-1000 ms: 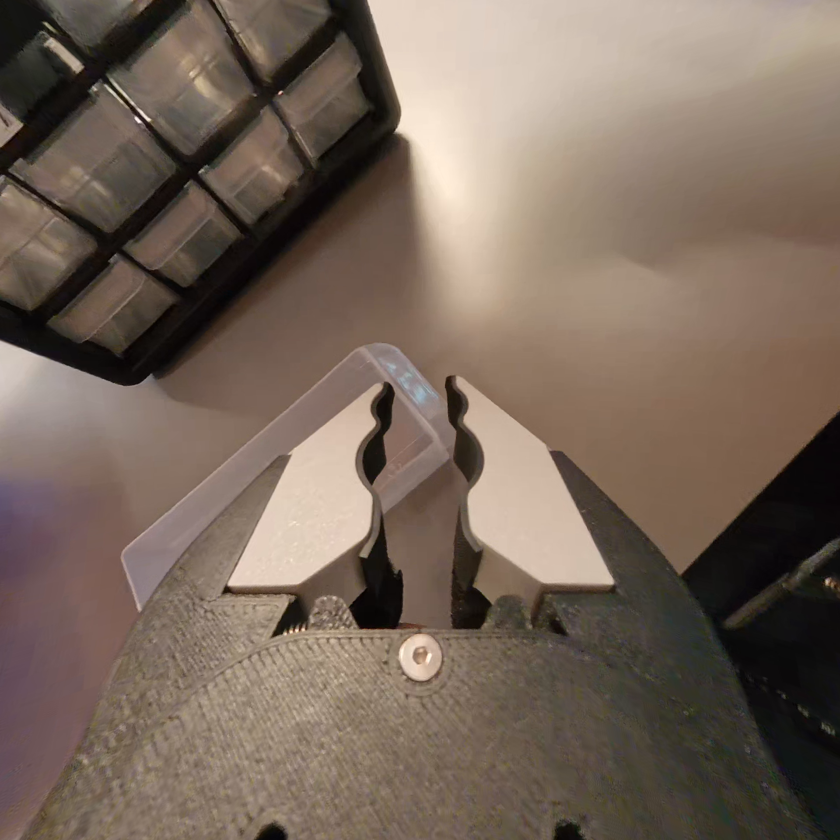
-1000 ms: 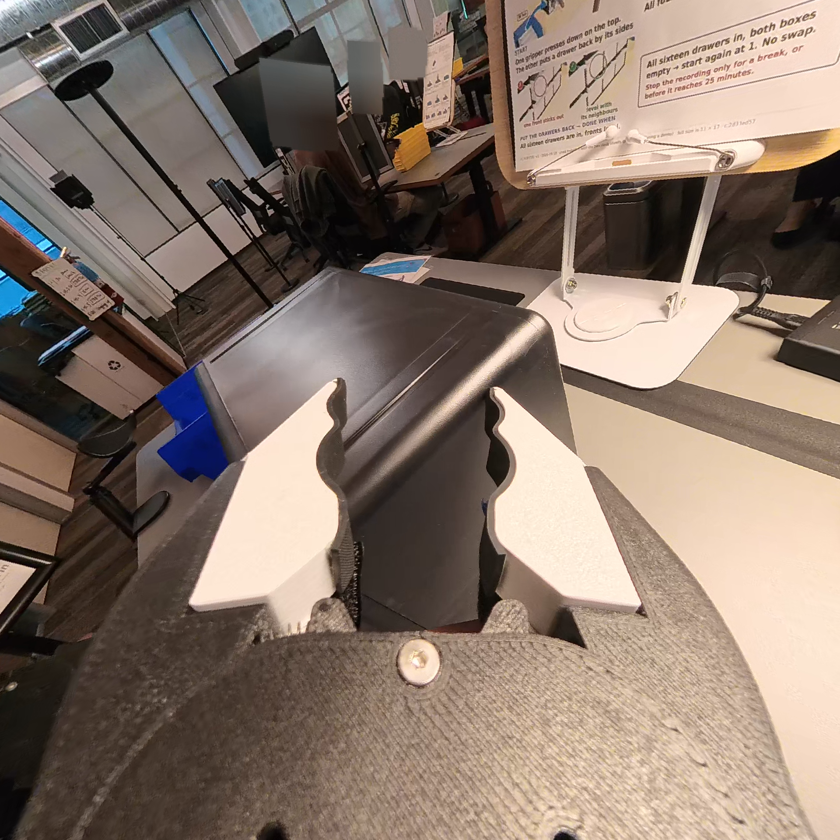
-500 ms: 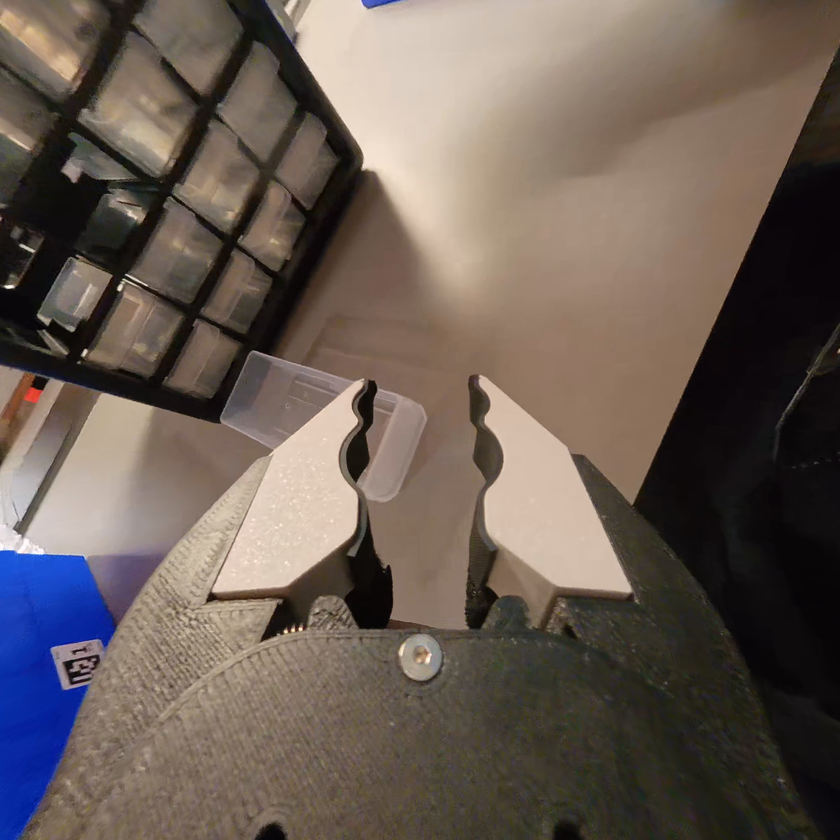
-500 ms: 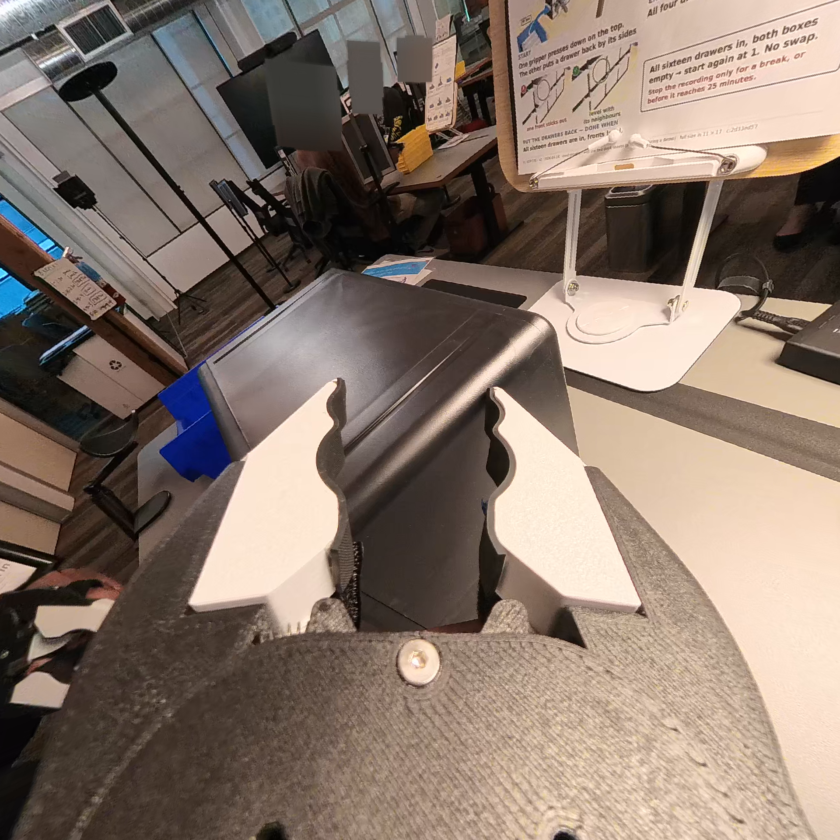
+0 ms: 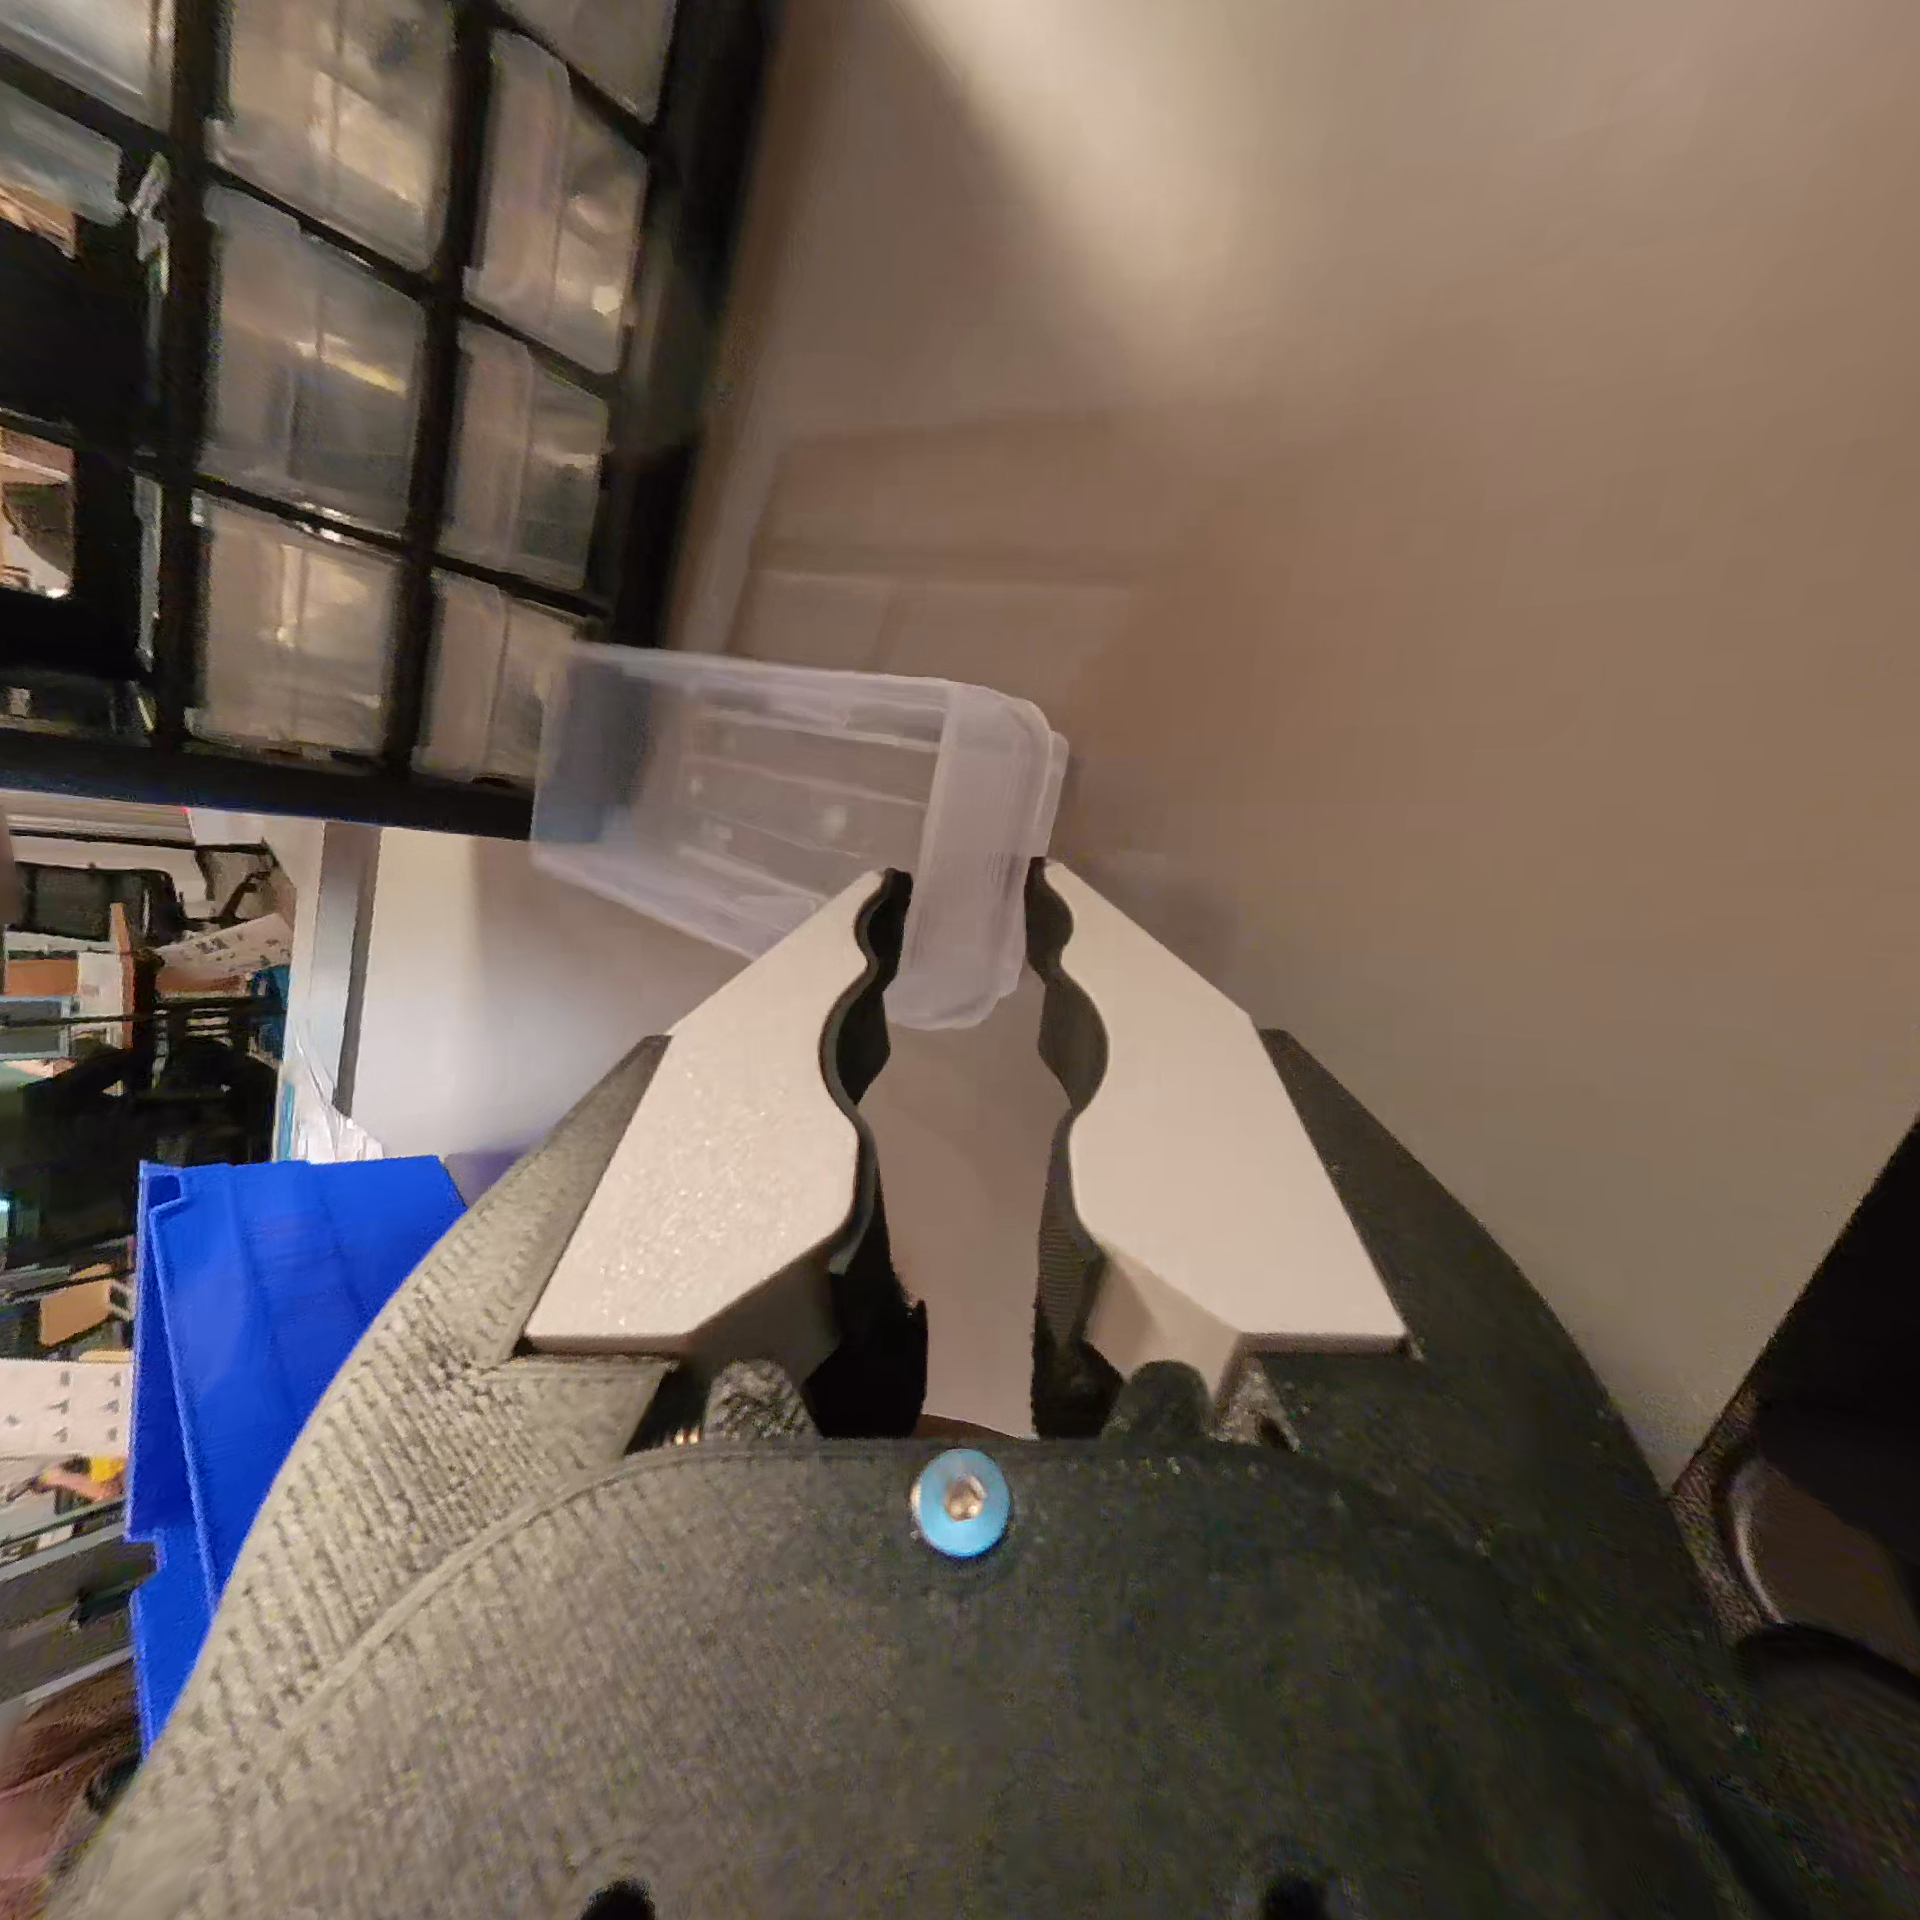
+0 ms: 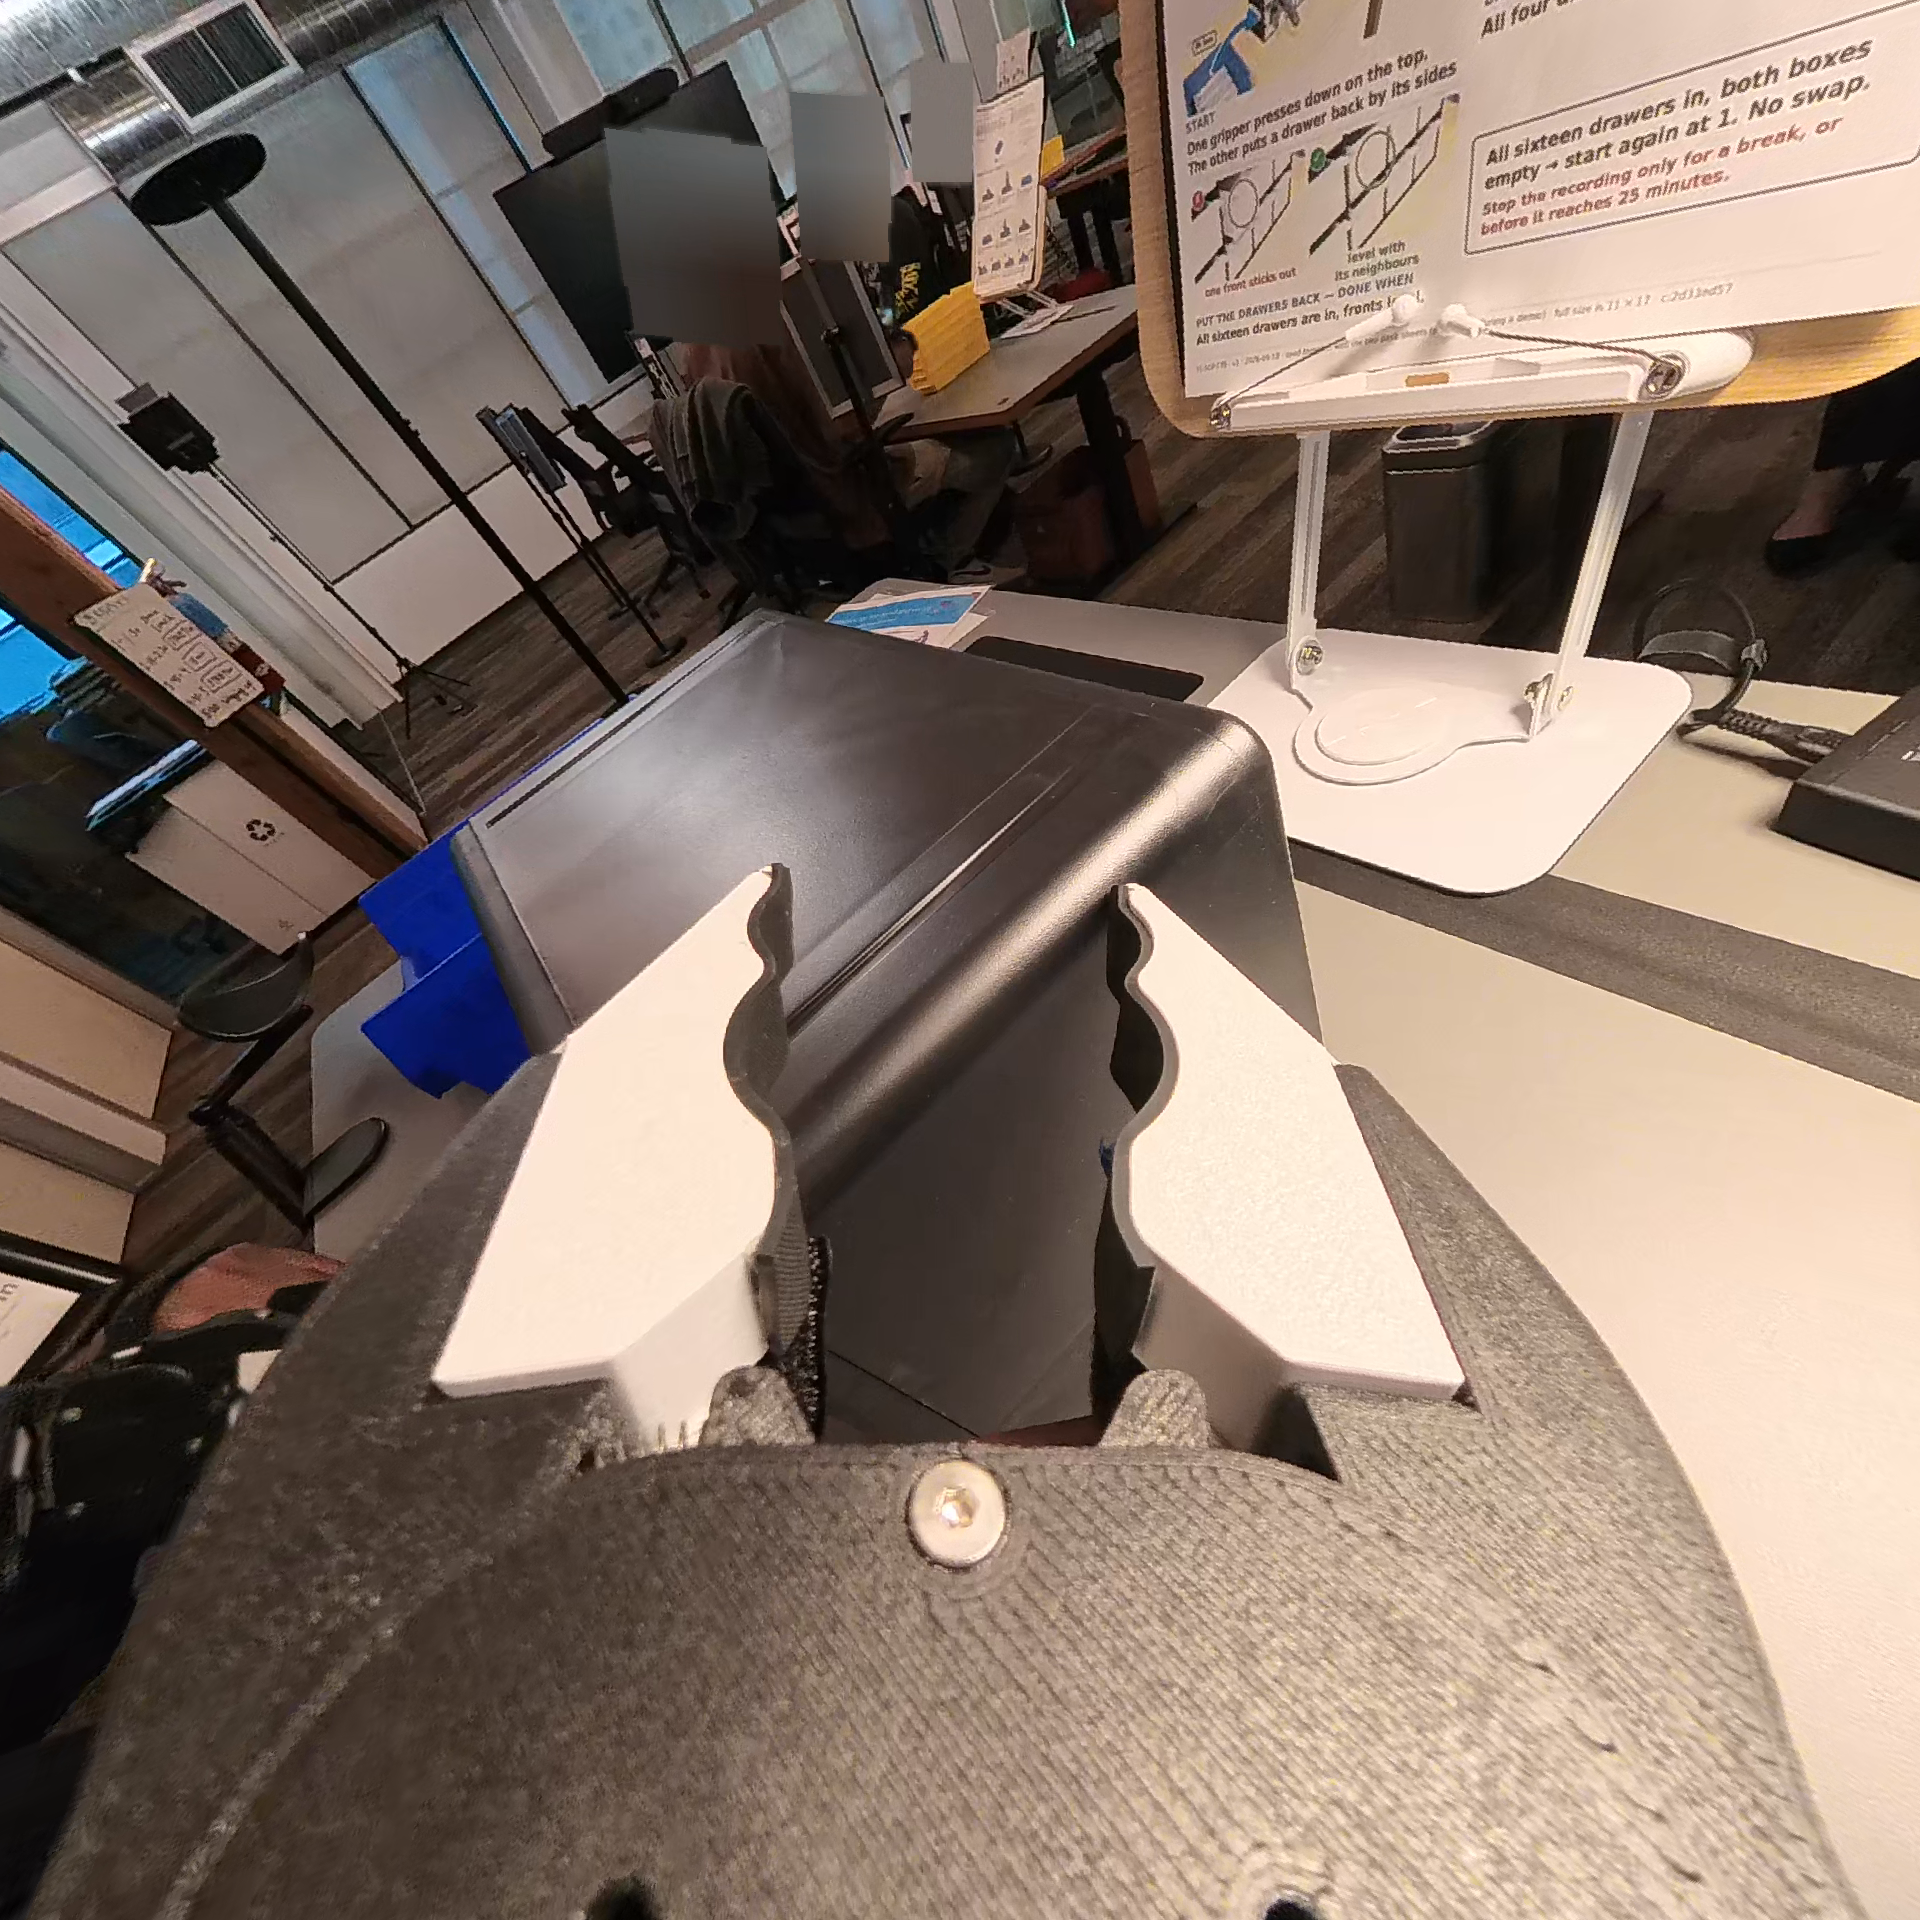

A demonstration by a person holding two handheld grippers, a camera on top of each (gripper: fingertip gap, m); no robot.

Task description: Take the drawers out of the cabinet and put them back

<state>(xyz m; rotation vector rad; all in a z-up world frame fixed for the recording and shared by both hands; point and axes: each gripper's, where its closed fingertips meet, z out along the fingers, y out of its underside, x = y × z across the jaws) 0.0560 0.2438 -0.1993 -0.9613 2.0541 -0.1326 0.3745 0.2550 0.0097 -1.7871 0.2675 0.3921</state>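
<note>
In the left wrist view my left gripper (image 5: 966, 883) is shut on the front end of a clear plastic drawer (image 5: 748, 800). Both fingertips press on that end. The drawer sticks out to the left, above the beige table (image 5: 1351, 520), towards the black cabinet (image 5: 442, 312). The cabinet holds several clear drawers and has some dark empty slots at its left. In the right wrist view my right gripper (image 6: 951, 883) is open and holds nothing. Its fingers straddle the black cabinet's top near its right corner (image 6: 831, 790).
A blue bin (image 5: 281, 1351) stands left of the cabinet; it also shows in the right wrist view (image 6: 436, 987). A white stand (image 6: 1455, 748) with an instruction board (image 6: 1507, 187) sits behind the cabinet. A black box (image 6: 1860, 790) lies at the far right.
My left gripper opened, the drawer resting against only its left finger, then closed again on the drawer's front end. It also turned and swung towards the cabinet. The right gripper stayed still.
</note>
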